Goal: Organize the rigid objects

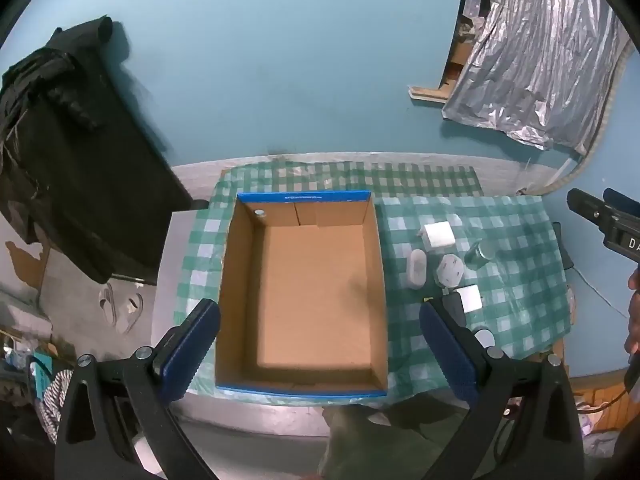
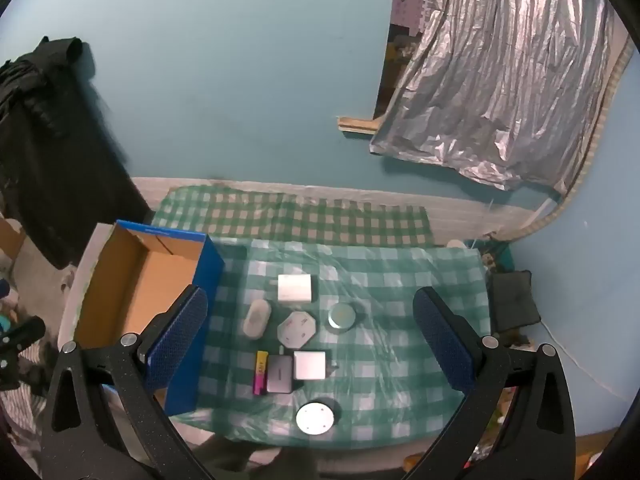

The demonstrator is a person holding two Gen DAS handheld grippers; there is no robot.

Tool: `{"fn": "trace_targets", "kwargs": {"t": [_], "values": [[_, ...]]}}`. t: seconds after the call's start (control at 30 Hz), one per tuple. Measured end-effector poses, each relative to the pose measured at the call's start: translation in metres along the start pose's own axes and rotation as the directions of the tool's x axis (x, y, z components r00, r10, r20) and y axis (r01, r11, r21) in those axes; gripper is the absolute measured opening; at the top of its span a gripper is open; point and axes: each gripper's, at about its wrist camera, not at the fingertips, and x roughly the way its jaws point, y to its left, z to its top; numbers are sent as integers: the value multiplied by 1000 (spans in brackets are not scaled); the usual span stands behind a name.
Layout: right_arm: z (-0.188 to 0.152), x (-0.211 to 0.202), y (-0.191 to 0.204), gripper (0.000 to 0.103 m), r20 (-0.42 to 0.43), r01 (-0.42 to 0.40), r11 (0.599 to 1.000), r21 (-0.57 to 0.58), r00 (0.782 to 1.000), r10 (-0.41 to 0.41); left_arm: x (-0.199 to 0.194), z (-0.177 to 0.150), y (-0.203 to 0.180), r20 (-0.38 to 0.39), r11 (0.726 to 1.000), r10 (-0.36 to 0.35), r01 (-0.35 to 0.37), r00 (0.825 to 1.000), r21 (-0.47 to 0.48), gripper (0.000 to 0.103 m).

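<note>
Left wrist view. My left tool (image 1: 320, 344) hangs released, its two blue pads spread wide and holding nothing, tilted steeply down over the open cardboard box (image 1: 302, 288). The box sits on the checked cloth (image 1: 516, 248) that covers the desk, its long axis running away from me, and apart from a small round piece at its far left corner it looks empty. The rigid objects lie in a cluster on the cloth to the right of the box, outside the span of this tool. At the right edge my right tool (image 1: 600, 216) shows only in part, so its state cannot be read here.

Right wrist view. My right tool (image 2: 310, 336) is also released, pads wide apart with nothing between them, and it points down directly over the cluster. Between the pads I see a white block (image 2: 295, 289), a pale oval case (image 2: 257, 319), an octagonal white plug (image 2: 297, 330), a round metal tin (image 2: 342, 317), a second white cube (image 2: 309, 365), a grey rectangular piece (image 2: 279, 374), a pink and yellow lighter (image 2: 260, 372) and a white disc (image 2: 314, 419) nearest me. The box (image 2: 132, 300) lies to the left of the cluster, just beside the oval case and the lighter.

Relation that matters. The objects lie ahead of and below the right tool, and the box lies to their left under the left tool. I judge the right hand the nearer one for the first pick. The oval case and the lighter have their long axes running away from me, so the pads as they stand would close across their short sides.
</note>
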Motion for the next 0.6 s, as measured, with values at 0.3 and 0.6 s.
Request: {"fn": "trace_targets", "kwargs": {"t": [0.3, 0.6], "values": [[1, 3, -1, 102, -5, -6, 1000, 3, 1000, 6, 1, -1, 1, -20, 999, -31, 31, 999, -8, 101], [1, 6, 0, 102, -9, -9, 1000, 2, 1000, 9, 5, -1, -4, -17, 999, -32, 32, 999, -11, 101]]}}
